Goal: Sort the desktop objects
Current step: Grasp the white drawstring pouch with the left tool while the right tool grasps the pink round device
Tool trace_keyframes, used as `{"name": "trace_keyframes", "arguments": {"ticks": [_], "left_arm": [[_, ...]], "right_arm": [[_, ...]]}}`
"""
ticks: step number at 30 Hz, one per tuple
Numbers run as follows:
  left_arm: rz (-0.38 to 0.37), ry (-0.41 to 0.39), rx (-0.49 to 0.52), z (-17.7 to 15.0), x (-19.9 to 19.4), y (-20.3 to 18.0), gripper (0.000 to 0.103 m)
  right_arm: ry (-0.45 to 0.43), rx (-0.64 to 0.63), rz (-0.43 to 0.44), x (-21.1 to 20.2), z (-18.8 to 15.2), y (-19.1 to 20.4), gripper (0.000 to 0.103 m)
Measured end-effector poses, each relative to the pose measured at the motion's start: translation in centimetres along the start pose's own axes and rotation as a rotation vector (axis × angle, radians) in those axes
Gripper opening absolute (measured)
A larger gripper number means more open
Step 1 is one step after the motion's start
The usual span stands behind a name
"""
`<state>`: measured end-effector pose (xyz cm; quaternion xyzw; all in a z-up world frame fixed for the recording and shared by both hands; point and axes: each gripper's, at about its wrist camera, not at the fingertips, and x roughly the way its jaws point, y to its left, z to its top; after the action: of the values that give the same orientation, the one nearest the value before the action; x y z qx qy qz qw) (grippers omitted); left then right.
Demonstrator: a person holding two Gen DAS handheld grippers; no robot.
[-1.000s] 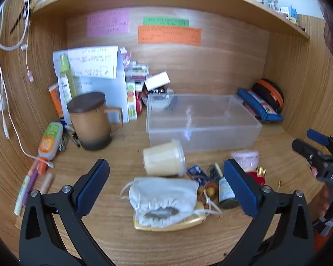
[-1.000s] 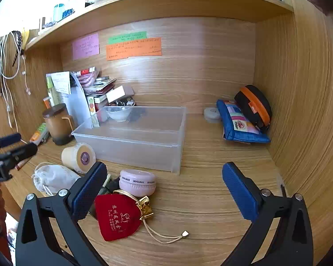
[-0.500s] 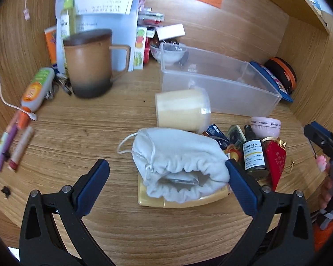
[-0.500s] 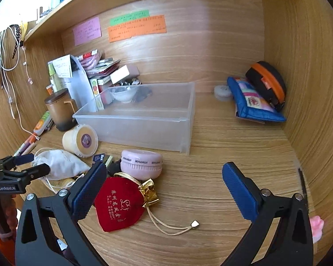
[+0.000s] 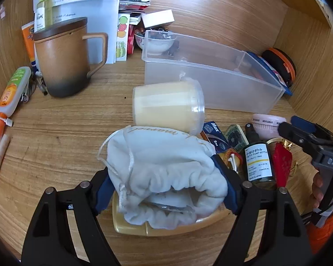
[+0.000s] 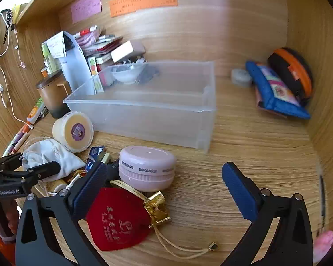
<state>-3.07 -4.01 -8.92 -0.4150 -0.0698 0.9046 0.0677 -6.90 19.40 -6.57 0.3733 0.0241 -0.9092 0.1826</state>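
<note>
The left gripper (image 5: 166, 181) has its two blue pads pressed against the sides of a white drawstring pouch (image 5: 164, 166), one pad on each flank, so the pouch is squeezed between them. The pouch lies on a flat gold-coloured case (image 5: 166, 226) on the wooden desk (image 5: 55, 137), its gathered mouth facing the camera. Just behind it, touching its far edge, one cream tub (image 5: 166, 109) lies on its side.

The right gripper (image 6: 164, 188) stands wide open and holds nothing. Its left pad hangs over the edge of one red pouch (image 6: 117, 219) with a gold cord; its right pad is above bare wood. One round pink case (image 6: 147, 168) sits just beyond the red pouch, touching it.

One clear plastic bin (image 6: 148, 108) stands behind the clutter, with a small white bowl (image 6: 126, 73) seen through its far wall. One brown lidded mug (image 5: 64, 59) stands to the left of the bin. One small dark pump bottle (image 5: 258, 161) lies beside the white pouch, with two small packets (image 5: 224, 136) near the bottle's neck. One blue pouch (image 6: 275, 90) and one black-and-orange case (image 6: 293, 73) lean at the right wall.
</note>
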Motion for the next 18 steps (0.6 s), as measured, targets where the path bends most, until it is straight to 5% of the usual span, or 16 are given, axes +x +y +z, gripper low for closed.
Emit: {"name": "trace_keyframes", "arguments": {"ticks": [10,18], "left_arm": [[0.022,-0.038,0.018,0.4,0.0,-0.5,0.065],[0.002,-0.056,-0.002,1.2,-0.7,0.1,0.054]], "right_arm": [[0.108,0.101,0.106,3.5,0.0,-0.6,0.061],[0.062,0.103,0.084,2.8,0.3,-0.5,0.061]]}}
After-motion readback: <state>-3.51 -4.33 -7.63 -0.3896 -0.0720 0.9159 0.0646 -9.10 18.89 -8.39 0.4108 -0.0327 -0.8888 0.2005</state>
